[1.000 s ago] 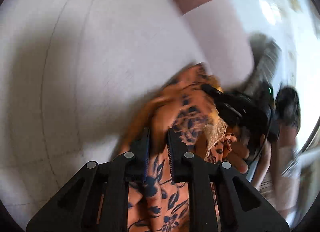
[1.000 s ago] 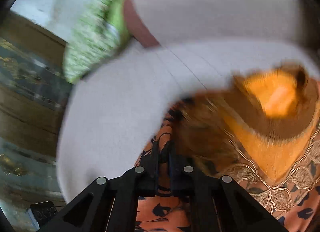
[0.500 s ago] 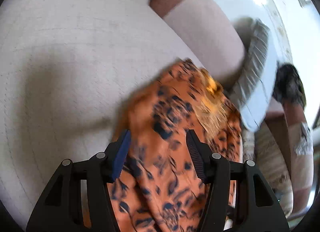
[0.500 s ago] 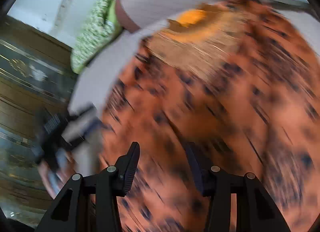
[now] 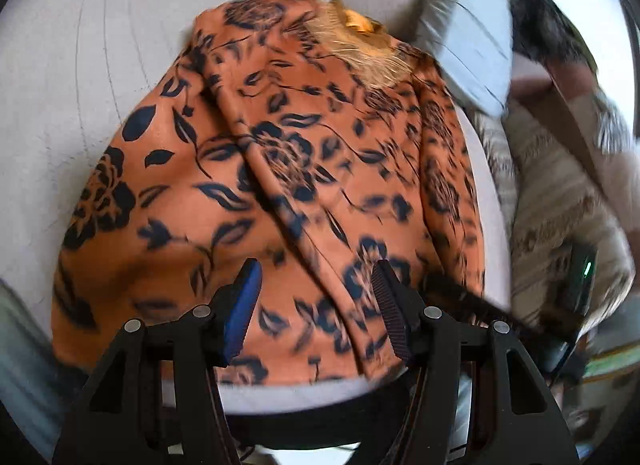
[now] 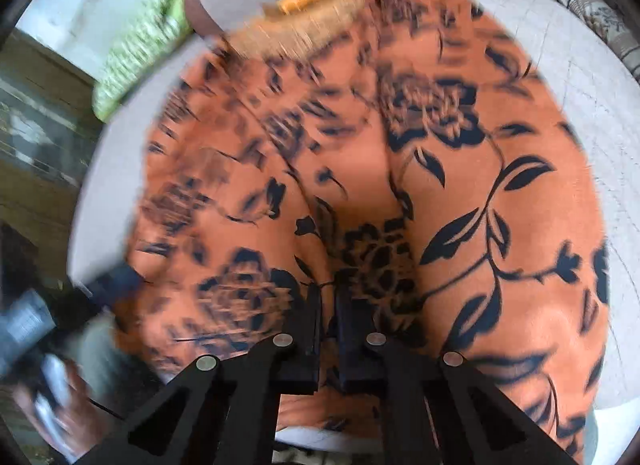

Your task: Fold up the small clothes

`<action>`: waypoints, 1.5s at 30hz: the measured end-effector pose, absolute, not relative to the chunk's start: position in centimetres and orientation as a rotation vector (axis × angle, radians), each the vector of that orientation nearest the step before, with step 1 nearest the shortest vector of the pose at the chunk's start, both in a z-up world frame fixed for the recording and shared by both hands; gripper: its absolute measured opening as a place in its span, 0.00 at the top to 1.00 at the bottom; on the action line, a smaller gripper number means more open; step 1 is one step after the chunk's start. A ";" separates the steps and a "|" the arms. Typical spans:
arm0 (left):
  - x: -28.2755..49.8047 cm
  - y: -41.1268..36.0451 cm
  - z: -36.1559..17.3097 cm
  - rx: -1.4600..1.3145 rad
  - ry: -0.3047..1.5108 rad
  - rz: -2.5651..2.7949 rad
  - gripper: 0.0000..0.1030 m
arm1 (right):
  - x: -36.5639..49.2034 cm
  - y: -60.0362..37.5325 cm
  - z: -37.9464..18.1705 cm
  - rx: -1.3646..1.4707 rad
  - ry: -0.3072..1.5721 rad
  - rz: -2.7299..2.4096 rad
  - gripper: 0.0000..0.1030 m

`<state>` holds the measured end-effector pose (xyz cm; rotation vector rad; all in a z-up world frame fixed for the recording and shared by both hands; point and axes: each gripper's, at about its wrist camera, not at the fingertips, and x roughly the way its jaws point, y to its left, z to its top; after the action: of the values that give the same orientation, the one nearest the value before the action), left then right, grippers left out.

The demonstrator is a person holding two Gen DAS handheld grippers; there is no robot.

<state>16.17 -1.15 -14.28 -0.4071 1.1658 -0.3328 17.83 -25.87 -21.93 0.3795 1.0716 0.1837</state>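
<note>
An orange garment with dark blue flowers [image 5: 280,153] lies spread on a pale surface [image 5: 60,65], its tan collar at the far end. My left gripper [image 5: 316,269] hovers open over the near hem with nothing pressed between its pads. In the right wrist view the same garment [image 6: 460,185] fills the frame. My right gripper [image 6: 328,293] has its jaws closing, almost together, with a raised pucker of the orange cloth pinched between the tips. The left gripper [image 6: 40,329], in a hand, shows blurred at the lower left of that view.
The pale surface [image 6: 580,77] ends just below the hem. A green patterned cloth [image 6: 136,53] lies at its far left edge. Beyond the right side sit a grey-white pillow [image 5: 472,45] and a beige patterned cushion [image 5: 552,193]. Dark wooden furniture [image 6: 36,137] stands to the left.
The left gripper let go of the garment, opened and drew back toward the hem. The right gripper opened, swept across the cloth and closed again. The garment went from bunched to spread flat.
</note>
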 end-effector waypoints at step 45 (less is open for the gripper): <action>6.2 -6.2 -6.5 0.073 0.954 -0.104 0.43 | 4.2 -28.8 -12.7 0.502 0.830 0.084 0.61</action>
<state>6.17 -6.22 -6.46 0.0729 0.9539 -0.1044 4.18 -28.83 -12.66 0.5020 0.8304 0.0839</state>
